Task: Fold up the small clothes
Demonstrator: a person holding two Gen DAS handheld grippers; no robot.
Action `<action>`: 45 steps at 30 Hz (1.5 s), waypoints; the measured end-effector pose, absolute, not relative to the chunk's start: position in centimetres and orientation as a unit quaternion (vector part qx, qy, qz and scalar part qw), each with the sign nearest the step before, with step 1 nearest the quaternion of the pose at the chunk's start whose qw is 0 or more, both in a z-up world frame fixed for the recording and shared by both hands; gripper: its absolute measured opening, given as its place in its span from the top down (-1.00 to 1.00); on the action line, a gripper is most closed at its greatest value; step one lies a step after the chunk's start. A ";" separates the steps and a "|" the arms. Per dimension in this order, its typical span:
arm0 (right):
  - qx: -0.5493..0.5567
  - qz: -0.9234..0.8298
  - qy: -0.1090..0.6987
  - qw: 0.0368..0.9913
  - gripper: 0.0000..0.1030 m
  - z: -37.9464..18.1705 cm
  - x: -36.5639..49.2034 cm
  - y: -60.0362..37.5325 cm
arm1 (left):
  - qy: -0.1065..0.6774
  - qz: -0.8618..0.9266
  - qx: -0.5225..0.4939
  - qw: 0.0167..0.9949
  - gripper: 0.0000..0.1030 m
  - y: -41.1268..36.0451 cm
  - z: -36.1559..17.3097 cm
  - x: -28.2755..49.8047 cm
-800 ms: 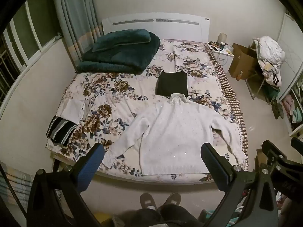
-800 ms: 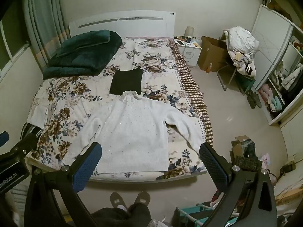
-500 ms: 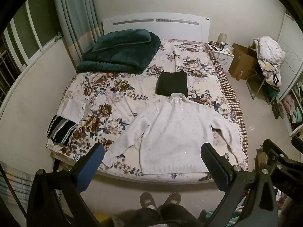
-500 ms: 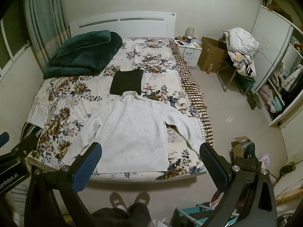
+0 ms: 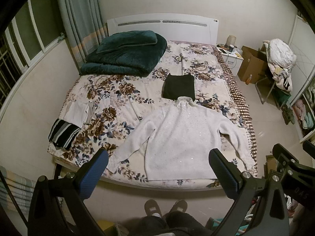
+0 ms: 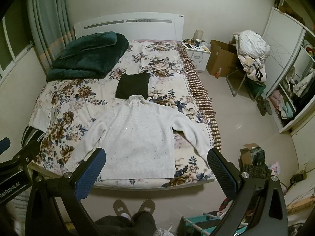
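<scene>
A white sweater (image 5: pixel 181 137) lies flat, sleeves spread, at the near end of the floral bed (image 5: pixel 126 90); it also shows in the right wrist view (image 6: pixel 137 137). A folded black garment (image 5: pixel 179 86) lies just beyond its collar, also seen in the right wrist view (image 6: pixel 132 86). A folded white piece (image 5: pixel 76 113) and a striped piece (image 5: pixel 61 133) sit at the bed's left edge. My left gripper (image 5: pixel 157 169) is open and empty, held above the bed's foot. My right gripper (image 6: pixel 156 167) is open and empty, beside it.
A folded dark green blanket (image 5: pixel 126 57) lies at the bed's head on the left. A nightstand (image 6: pixel 196 55), a cardboard box (image 6: pixel 222 59) and a chair piled with laundry (image 6: pixel 250 53) stand right of the bed. Open shelves (image 6: pixel 289 98) line the right wall. My feet (image 5: pixel 165 206) stand at the bed's foot.
</scene>
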State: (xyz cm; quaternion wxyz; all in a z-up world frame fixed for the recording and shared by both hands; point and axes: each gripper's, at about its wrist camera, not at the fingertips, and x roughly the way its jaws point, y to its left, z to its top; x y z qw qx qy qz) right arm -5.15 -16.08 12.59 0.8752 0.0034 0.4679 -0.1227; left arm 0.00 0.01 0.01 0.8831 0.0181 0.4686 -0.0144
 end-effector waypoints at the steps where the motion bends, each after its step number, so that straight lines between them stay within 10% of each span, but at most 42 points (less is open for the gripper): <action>1: 0.004 -0.123 0.468 0.875 -1.00 12.6 -5.2 -16.1 | 0.469 -0.015 0.019 0.883 -1.00 0.0 0.0 0.0; 45: 0.003 -0.121 0.462 0.879 -1.00 13.3 -5.5 -15.9 | 0.465 -0.015 0.017 0.885 -1.00 0.0 0.0 0.0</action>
